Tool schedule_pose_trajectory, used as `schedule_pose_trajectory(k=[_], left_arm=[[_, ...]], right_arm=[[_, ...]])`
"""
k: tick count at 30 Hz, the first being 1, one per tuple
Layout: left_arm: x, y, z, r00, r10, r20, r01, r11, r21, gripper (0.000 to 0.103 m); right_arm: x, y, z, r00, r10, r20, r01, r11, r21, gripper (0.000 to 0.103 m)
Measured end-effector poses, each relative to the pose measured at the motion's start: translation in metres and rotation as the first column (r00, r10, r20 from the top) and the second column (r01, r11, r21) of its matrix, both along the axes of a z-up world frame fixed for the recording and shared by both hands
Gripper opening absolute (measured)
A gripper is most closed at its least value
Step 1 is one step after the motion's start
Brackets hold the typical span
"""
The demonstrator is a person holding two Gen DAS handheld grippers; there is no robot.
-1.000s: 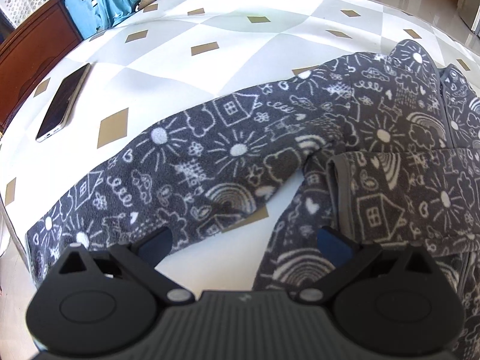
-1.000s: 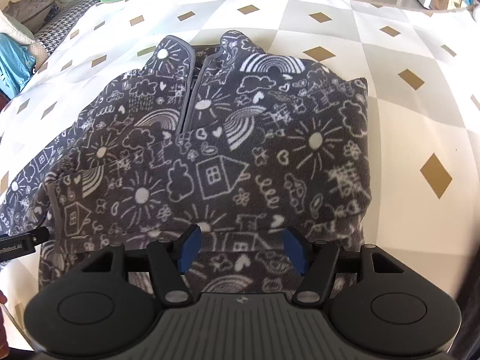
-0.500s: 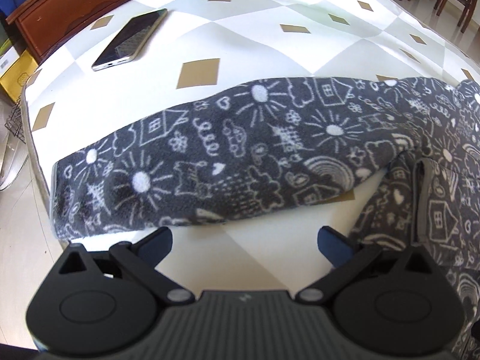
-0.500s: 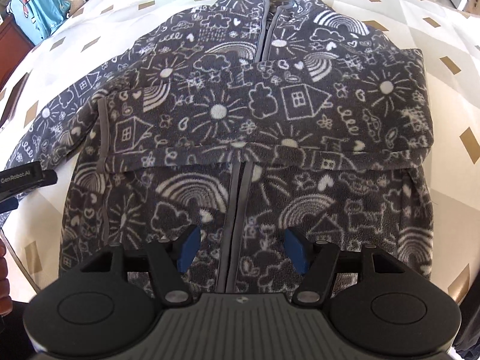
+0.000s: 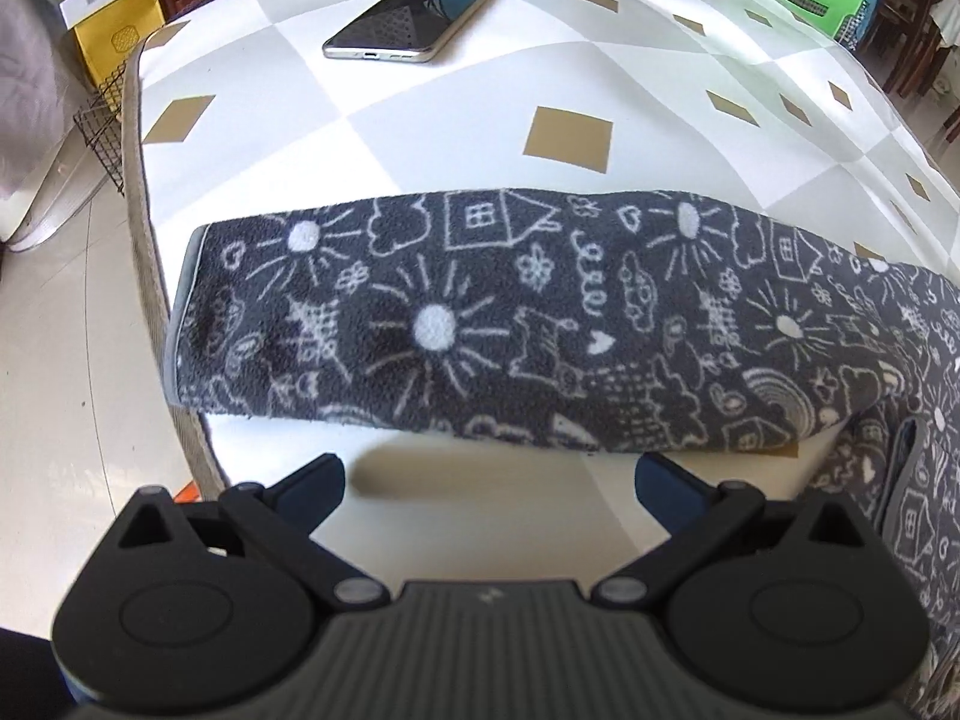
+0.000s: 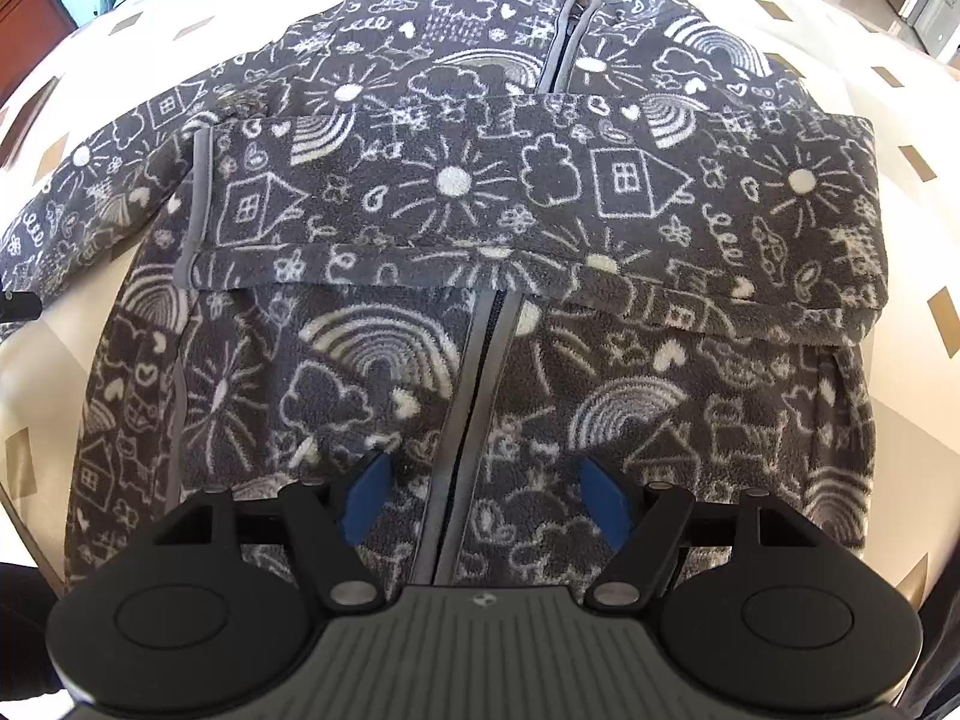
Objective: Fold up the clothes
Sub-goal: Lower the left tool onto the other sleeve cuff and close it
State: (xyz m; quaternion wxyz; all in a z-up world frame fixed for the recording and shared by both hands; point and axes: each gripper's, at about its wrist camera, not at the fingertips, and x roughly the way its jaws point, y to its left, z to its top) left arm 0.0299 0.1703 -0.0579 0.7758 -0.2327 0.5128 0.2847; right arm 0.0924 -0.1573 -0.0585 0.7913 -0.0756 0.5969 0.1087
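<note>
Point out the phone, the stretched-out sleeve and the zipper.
phone (image 5: 410, 18), left wrist view, middle of its dark screen.
stretched-out sleeve (image 5: 432, 324), left wrist view, on the white sun print.
zipper (image 6: 480, 354), right wrist view, mid-length of the strip.

We see our left gripper (image 5: 489, 483) and right gripper (image 6: 480, 501) built alike: a ribbed grey housing with a small pale logo, flanked by two rounded black discs with triangular cut-outs. Black linkage arms on silver pivot screws carry the fingers (image 6: 366, 498), which end in blue pads, darker navy on the left.
</note>
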Motion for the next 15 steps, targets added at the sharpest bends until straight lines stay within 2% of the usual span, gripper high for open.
schedule_pose_trajectory(k=[4, 8, 15], left_arm=[[-0.001, 0.016, 0.0, 0.997, 0.069, 0.017, -0.069, 0.997, 0.019, 0.103], [-0.003, 0.03, -0.002, 0.99, 0.134, 0.04, -0.134, 0.991, 0.0, 0.103], [0.001, 0.037, -0.003, 0.983, 0.169, 0.075, -0.171, 0.985, 0.011, 0.103]], right_arm=[[-0.001, 0.001, -0.002, 1.0, 0.003, 0.005, -0.003, 1.0, -0.002, 0.073], [-0.003, 0.003, -0.003, 1.0, 0.012, 0.017, -0.012, 1.0, -0.01, 0.076], [-0.004, 0.004, -0.006, 1.0, 0.014, 0.028, -0.013, 1.0, -0.013, 0.078]])
